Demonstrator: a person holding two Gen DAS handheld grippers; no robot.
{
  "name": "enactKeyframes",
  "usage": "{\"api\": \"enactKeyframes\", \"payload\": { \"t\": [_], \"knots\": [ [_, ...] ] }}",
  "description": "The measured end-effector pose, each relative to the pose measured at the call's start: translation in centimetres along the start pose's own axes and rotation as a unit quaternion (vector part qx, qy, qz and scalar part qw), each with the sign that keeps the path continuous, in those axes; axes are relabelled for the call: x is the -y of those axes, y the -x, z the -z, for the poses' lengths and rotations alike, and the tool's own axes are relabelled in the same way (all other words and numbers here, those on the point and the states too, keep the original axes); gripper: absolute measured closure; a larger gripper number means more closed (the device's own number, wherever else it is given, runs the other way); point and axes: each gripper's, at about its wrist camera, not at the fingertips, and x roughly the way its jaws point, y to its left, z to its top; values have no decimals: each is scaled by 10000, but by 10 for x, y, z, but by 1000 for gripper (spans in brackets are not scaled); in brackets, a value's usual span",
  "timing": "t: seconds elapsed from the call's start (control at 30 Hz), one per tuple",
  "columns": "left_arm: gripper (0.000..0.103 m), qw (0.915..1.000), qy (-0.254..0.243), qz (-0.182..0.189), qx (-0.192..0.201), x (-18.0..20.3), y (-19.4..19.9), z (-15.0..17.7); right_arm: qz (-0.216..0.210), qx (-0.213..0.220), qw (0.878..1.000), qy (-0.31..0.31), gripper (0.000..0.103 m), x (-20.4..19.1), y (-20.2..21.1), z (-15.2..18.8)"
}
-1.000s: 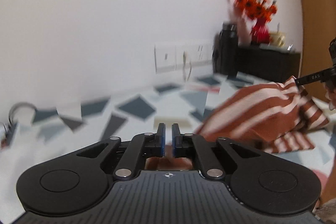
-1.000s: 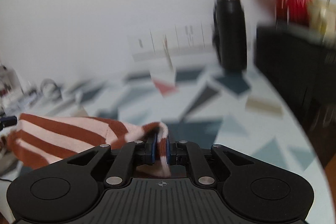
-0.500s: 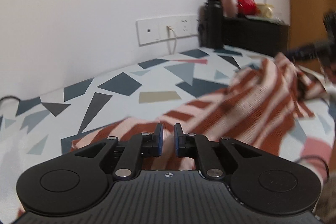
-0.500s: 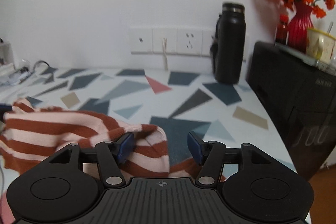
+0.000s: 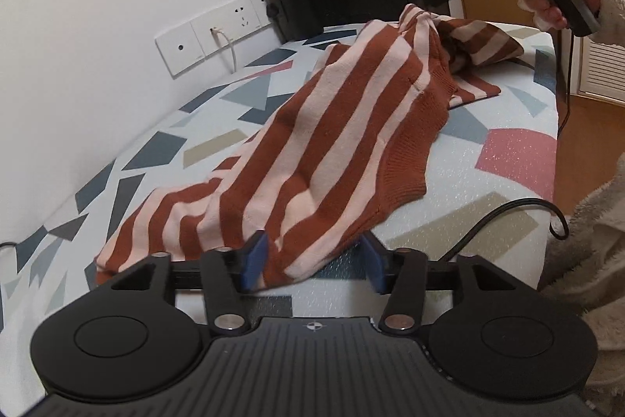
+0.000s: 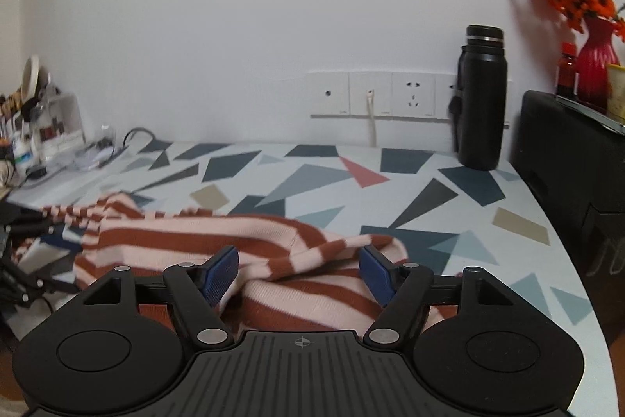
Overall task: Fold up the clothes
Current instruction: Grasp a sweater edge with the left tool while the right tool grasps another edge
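A striped sweater (image 5: 332, 143) lies spread across the tabletop (image 5: 519, 151), running from the near edge toward the far right corner. The left tongs (image 5: 312, 262) stand wide open with the sweater's near edge lying between the blue pads. The right tongs (image 6: 299, 274) are also spread open over bunched folds of the sweater, gripping nothing. A black bottle (image 6: 482, 98) stands by the wall.

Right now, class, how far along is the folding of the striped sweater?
Done: the striped sweater is laid out on the patterned table. In hand: nothing; the left gripper and right gripper are both open over the fabric. Left: every fold, since it lies rumpled and bunched at one end.
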Motion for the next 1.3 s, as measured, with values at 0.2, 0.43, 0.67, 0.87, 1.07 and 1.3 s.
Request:
{"api": "enactKeyframes", "payload": {
  "t": [0.2,0.43,0.67,0.87,1.07,1.3],
  "knots": [
    [83,9994,-196,-203,185,2,-14,-3,22,-122,9997,-216,38,4,-7,9],
    [93,9971,-295,-374,586,11,-8,-6,73,-105,9999,47,38,-2,-2,14],
    [93,9851,677,-649,1442,-13,43,-13,437,-101,9938,1019,32,-22,-7,17],
    [93,9764,1099,-640,1745,-28,57,-21,446,-63,9821,1830,31,-50,-35,19],
    [93,9696,1578,-468,1812,-50,34,-24,484,132,9742,2200,39,-64,-49,15],
    [93,9708,1698,-458,1631,-59,14,-18,845,331,9642,2493,20,-59,-49,12]
  ]
}}
